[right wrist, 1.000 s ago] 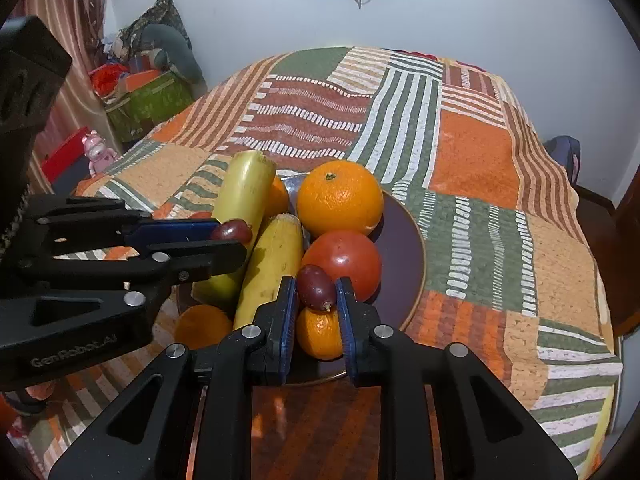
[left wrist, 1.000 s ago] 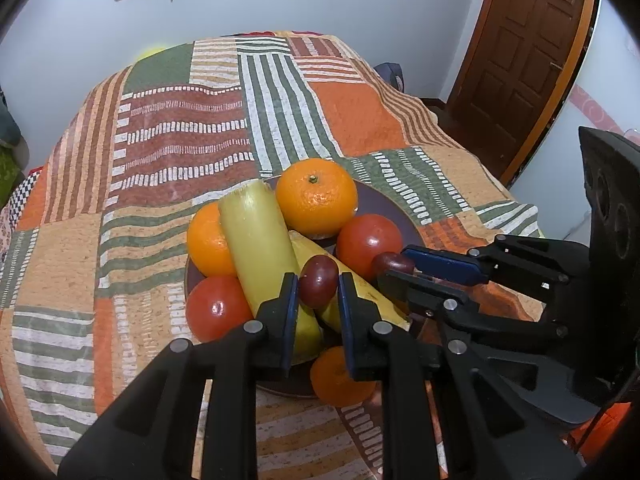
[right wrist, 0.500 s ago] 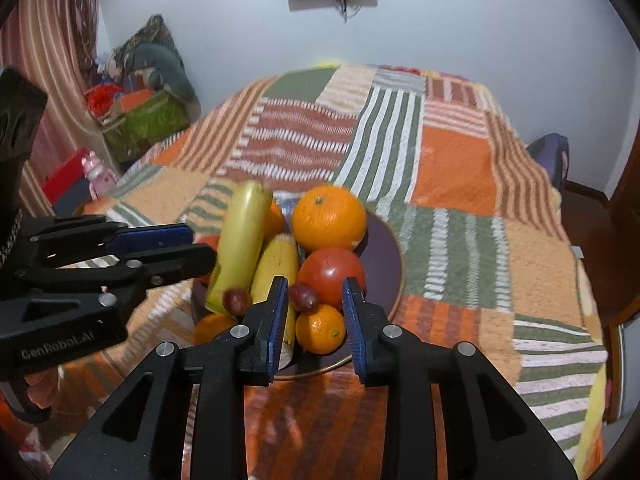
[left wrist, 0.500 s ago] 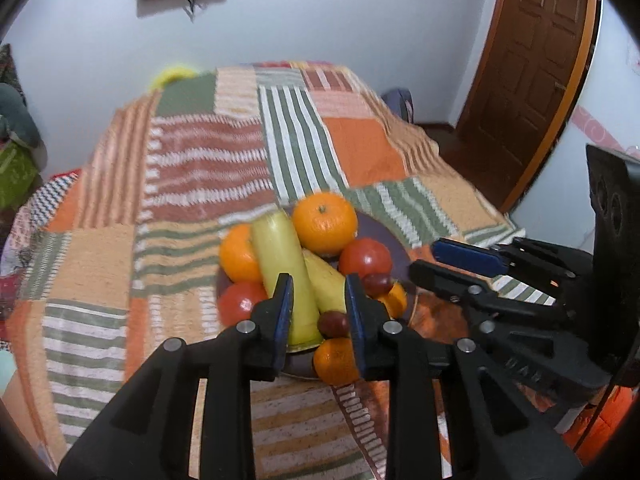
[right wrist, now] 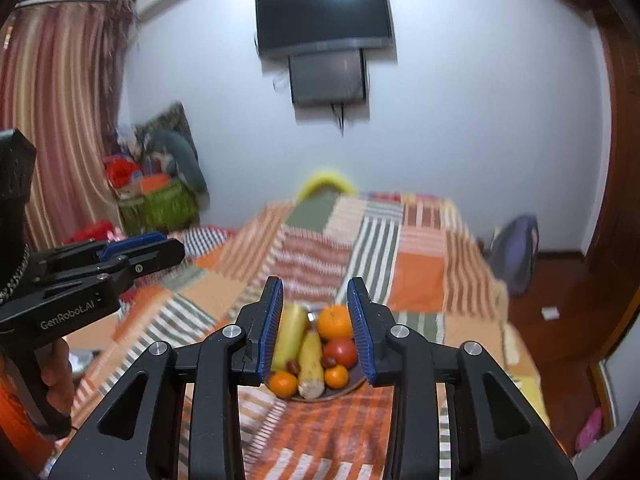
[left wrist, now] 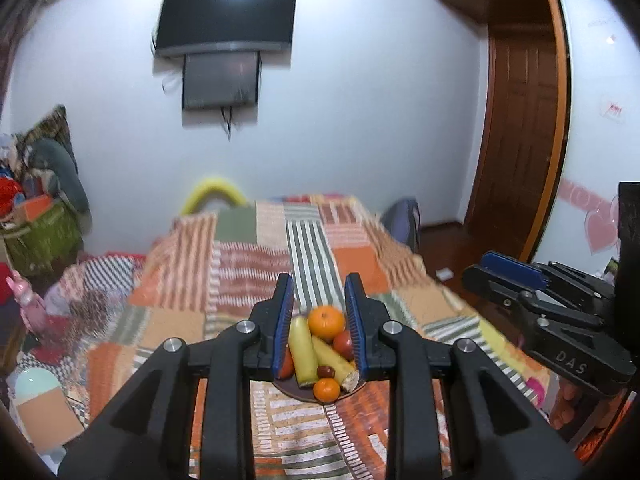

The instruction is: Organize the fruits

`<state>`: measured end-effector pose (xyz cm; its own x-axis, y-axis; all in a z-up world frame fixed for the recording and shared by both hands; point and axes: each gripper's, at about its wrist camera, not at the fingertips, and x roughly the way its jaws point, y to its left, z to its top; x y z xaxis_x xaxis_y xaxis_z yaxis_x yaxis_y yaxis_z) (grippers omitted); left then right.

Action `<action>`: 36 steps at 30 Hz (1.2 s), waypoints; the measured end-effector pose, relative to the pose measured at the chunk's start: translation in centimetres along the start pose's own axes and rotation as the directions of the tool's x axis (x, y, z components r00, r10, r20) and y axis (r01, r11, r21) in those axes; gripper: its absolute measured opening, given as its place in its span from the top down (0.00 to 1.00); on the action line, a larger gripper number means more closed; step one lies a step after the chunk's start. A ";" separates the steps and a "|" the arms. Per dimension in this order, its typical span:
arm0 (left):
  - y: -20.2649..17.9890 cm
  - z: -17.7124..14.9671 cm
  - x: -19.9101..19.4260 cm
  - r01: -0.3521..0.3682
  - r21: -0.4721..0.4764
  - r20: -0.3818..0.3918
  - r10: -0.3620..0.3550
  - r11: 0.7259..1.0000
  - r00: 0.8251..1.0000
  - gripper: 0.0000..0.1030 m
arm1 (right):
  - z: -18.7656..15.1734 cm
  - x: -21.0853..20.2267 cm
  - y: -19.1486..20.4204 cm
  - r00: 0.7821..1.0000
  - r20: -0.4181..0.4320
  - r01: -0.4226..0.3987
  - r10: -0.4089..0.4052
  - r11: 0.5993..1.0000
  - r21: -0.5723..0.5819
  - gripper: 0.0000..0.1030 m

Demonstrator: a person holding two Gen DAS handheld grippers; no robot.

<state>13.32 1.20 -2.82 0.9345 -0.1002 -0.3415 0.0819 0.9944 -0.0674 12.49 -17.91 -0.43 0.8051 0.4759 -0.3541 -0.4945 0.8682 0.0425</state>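
Both tools, left tool [left wrist: 318, 330] and right tool [right wrist: 316, 334], gape wide and empty, lower centre of frame, clear of the loaded plate [right wrist: 352, 386] on the bed [right wrist: 416, 276]. Any retreat should stay level, avoiding the stacked fruit [right wrist: 310, 346].

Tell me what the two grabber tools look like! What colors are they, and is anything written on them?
Both are black plastic with silver screws and two fingers lined with ribbed blue pads. The left gripper has "GenRobot.AI" in white letters on its side. The right gripper has "DAS" on its side. Bare fingers wrap each handle; no sleeves or cables show clearly.
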 end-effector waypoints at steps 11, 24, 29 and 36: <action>-1.3 0.5 -8.6 -0.043 0.002 0.169 0.042 0.999 0.985 0.29 | 1.0 -7.3 2.5 0.979 0.199 0.037 -0.040 0.999 0.020 0.39; -1.8 -0.8 -11.0 -0.055 0.005 0.196 0.053 0.998 0.979 0.01 | 0.4 -8.8 3.5 0.959 0.250 0.127 -0.131 0.991 0.032 0.00; -2.0 -1.1 -11.1 -0.060 0.005 0.194 0.058 0.998 0.979 0.01 | -0.1 -9.3 3.8 0.961 0.243 0.128 -0.130 0.991 0.026 0.00; -2.0 -1.2 -11.0 -0.061 0.010 0.193 0.058 0.998 0.979 0.00 | -0.4 -9.4 3.6 0.963 0.237 0.128 -0.131 0.991 0.029 0.00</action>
<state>2.49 0.24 -0.07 0.9870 -0.0339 -0.1574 0.0284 0.9989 -0.0369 3.05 -19.29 2.71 0.9175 0.3776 -0.1249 -0.3776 0.9256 0.0240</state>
